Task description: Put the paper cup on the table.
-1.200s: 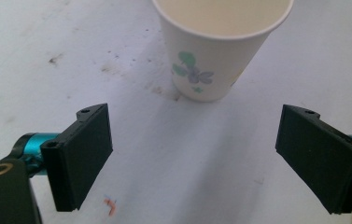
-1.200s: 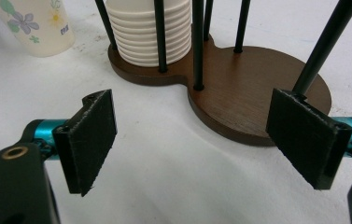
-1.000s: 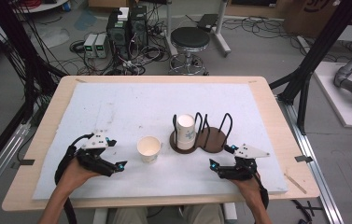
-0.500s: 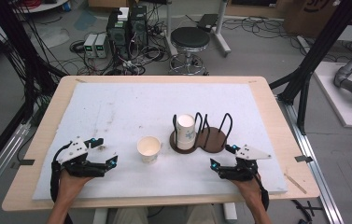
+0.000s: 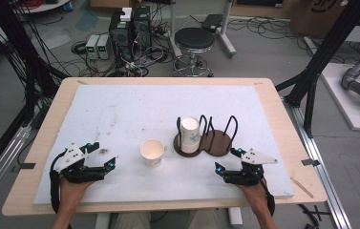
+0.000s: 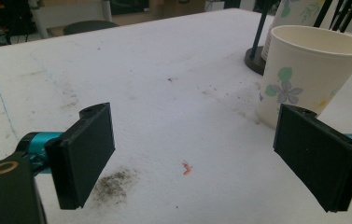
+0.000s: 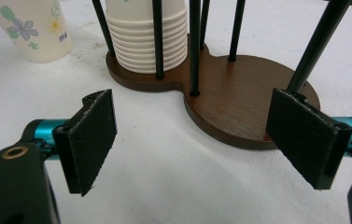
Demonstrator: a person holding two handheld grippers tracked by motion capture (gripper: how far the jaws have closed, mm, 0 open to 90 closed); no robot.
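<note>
A single paper cup with a flower print [image 5: 152,151] [image 6: 309,70] [image 7: 29,28] stands upright on the white mat. To its right a brown wooden holder [image 5: 220,143] [image 7: 248,102] with black wire posts carries a stack of paper cups [image 5: 190,134] [image 7: 145,37] in its left ring; its right ring is empty. My left gripper [image 5: 102,155] [image 6: 197,154] is open on the mat left of the single cup, holding nothing. In front of the holder's right ring, my right gripper [image 5: 226,160] [image 7: 192,144] is open with nothing between its fingers.
The white mat [image 5: 134,109] covers a wooden table [image 5: 282,124], and its far half is bare. A stool [image 5: 194,40], computers and cables sit on the floor beyond the table. Black frame legs stand at both sides.
My left gripper has drawn back a little to the left, away from the single cup. The right gripper and the cups have not moved.
</note>
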